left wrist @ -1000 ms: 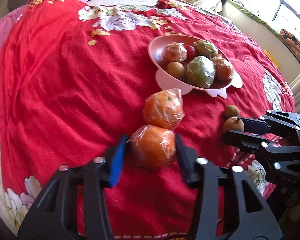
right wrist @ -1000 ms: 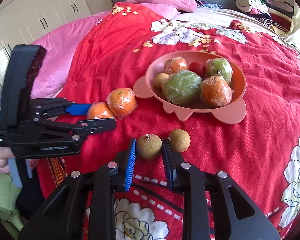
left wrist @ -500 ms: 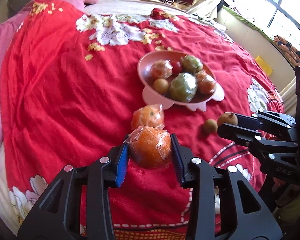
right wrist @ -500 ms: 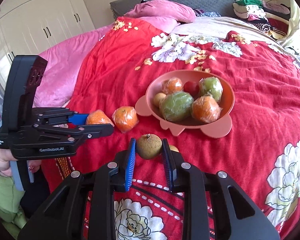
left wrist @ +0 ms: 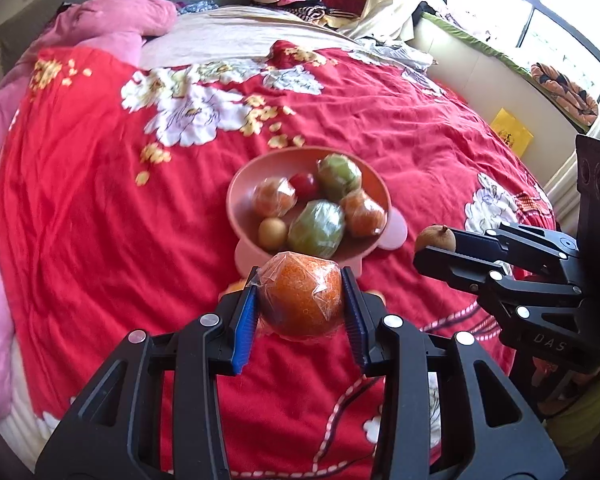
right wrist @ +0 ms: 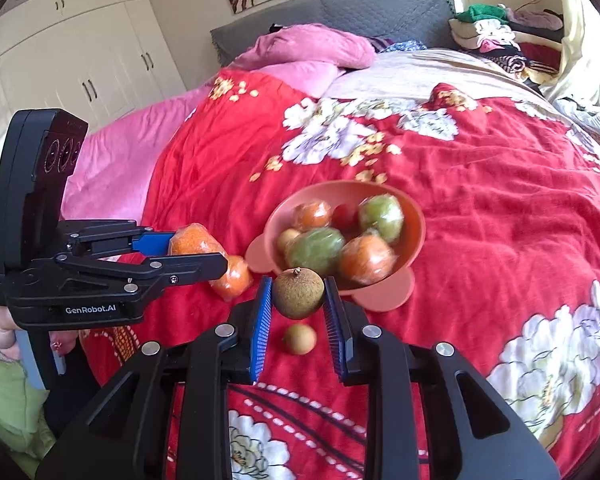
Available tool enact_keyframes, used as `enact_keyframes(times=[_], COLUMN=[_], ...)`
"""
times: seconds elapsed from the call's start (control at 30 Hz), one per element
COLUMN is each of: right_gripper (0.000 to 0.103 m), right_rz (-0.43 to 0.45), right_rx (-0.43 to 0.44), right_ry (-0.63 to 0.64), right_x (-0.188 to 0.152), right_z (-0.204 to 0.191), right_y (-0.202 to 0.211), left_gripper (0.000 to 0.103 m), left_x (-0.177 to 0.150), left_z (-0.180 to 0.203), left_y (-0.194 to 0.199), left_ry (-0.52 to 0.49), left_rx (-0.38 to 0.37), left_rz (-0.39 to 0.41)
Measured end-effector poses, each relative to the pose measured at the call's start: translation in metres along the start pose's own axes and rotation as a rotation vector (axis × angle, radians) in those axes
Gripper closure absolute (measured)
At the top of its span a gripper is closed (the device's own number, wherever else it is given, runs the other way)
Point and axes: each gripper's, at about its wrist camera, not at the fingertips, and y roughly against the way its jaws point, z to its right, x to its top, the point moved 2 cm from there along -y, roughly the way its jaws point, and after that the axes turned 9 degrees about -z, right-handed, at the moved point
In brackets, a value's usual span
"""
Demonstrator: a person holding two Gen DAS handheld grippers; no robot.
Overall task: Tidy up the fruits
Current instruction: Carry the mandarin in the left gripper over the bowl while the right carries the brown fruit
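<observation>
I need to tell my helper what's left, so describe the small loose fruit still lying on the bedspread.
On the red floral bedspread, look just in front of the pink plastic bowl. The small round tan fruit lies there alone, bare and smooth, unlike the plastic-wrapped orange to its left.

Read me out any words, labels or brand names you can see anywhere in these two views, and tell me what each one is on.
"GenRobot.AI": white print on the side of the left gripper, right wrist view.
"DAS": embossed on the body of the right gripper, left wrist view.
Small white label at the left gripper's rear edge: too small to read.
Yellow packet by the window: print too blurred to read.
</observation>
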Motion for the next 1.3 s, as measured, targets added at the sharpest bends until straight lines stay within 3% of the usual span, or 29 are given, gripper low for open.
enact_keyframes(times=[0.6, 1.3], right_gripper=[0.079, 0.079], right_rz=[0.036, -0.055], right_rx=[-0.041, -0.087], right_ry=[-0.018, -0.032], right_x=[0.030, 0.040], right_z=[0.042, 0.070], right_y=[0.009, -0.047], left_gripper=[0.073, 0.073], left_x=[0.043, 0.050], left_z=[0.003, -0.026], left_y=[-0.022, -0.066], left_ry=[-0.012, 0.053], left_rx=[0.034, 0.029], left_rz=[-0.010, -0.064])
